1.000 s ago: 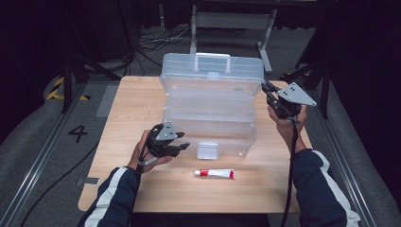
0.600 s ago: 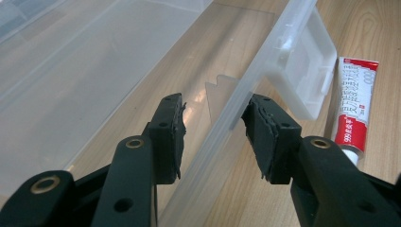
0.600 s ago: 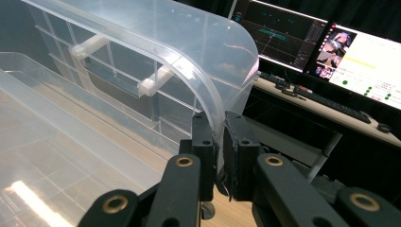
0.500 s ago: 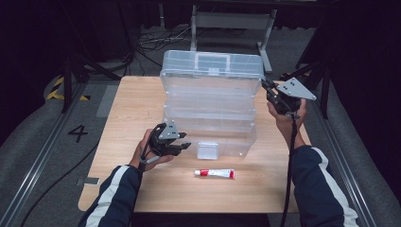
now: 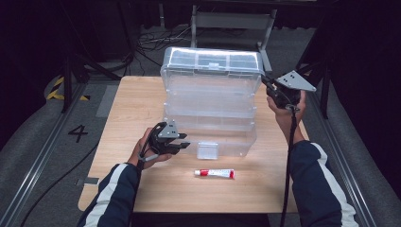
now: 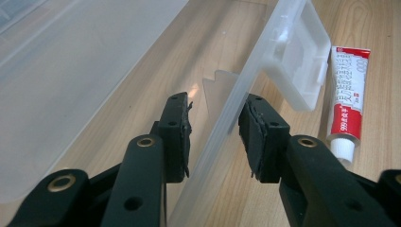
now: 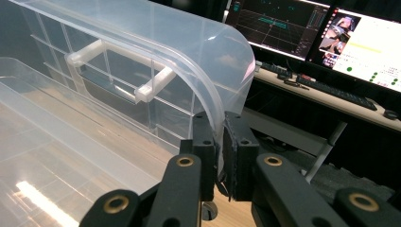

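Note:
A clear plastic storage box [image 5: 210, 118] stands on the wooden table [image 5: 127, 109] with its lid [image 5: 213, 59] swung up toward the back. My right gripper [image 5: 268, 84] is shut on the lid's curved right corner [image 7: 208, 71], the rim pinched between its pads. The lid's moulded handle [image 7: 118, 52] shows on its face. My left gripper [image 5: 183, 144] stands open astride the box's front wall [image 6: 236, 94], one jaw inside and one outside, neither pad pressing it. A white latch flap [image 6: 295, 61] hangs on that wall. A red-and-white tube [image 5: 215, 173] lies in front of the box.
The tube [image 6: 347, 99] lies just right of my left gripper's [image 6: 215, 132] outer jaw. Behind the table are a metal frame [image 5: 231, 21] and floor cables. Monitors and a keyboard [image 7: 307, 38] sit on a desk beyond the lid.
The lid has tipped further up and back with my right gripper holding its corner. My left gripper has stayed at the box's front wall.

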`<act>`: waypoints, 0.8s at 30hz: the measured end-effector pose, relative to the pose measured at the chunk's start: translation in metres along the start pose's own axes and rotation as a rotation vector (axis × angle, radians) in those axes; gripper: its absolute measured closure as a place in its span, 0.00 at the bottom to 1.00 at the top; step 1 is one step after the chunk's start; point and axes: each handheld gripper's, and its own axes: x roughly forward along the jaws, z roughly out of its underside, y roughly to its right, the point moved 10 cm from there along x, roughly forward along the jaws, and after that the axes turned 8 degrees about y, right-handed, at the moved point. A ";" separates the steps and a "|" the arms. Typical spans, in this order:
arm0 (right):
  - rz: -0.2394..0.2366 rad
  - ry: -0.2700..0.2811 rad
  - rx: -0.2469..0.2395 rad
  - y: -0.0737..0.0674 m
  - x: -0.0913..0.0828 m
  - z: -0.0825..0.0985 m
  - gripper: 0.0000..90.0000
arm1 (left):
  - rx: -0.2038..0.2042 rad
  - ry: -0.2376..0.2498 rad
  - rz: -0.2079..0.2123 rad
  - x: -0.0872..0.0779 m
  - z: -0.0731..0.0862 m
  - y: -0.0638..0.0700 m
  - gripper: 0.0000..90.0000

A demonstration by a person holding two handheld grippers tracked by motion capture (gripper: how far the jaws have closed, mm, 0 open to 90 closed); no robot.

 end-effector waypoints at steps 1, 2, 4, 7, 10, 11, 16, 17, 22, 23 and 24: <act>-0.002 -0.001 0.006 0.001 0.001 0.000 0.94 | 0.002 0.001 0.002 0.000 0.000 0.000 0.72; 0.000 -0.002 0.010 0.001 0.002 0.000 0.94 | 0.003 0.000 0.003 0.000 0.000 0.000 0.72; -0.003 -0.008 0.012 0.002 0.004 -0.001 0.94 | 0.007 0.001 0.007 0.000 0.000 0.000 0.72; -0.004 -0.016 0.018 0.004 0.006 -0.001 0.94 | 0.009 -0.001 0.009 0.000 0.000 0.000 0.72; -0.011 -0.026 0.031 0.006 0.011 -0.002 0.94 | 0.009 0.002 0.011 0.000 0.000 0.000 0.73; -0.013 -0.028 0.035 0.007 0.012 -0.002 0.94 | 0.011 0.002 0.012 0.000 0.000 0.000 0.73; -0.021 -0.048 0.048 0.010 0.018 -0.003 0.94 | 0.020 0.000 0.020 -0.001 0.000 0.000 0.74; -0.025 -0.052 0.051 0.011 0.020 -0.003 0.94 | 0.020 0.000 0.020 -0.001 0.000 0.000 0.74; -0.029 -0.070 0.058 0.014 0.023 -0.003 0.94 | 0.021 -0.008 0.029 -0.001 0.001 -0.001 0.75; -0.031 -0.076 0.058 0.014 0.024 -0.003 0.94 | 0.022 -0.009 0.029 -0.001 0.001 -0.001 0.75; -0.031 -0.076 0.058 0.014 0.024 -0.003 0.94 | 0.022 -0.009 0.029 -0.001 0.001 -0.001 0.75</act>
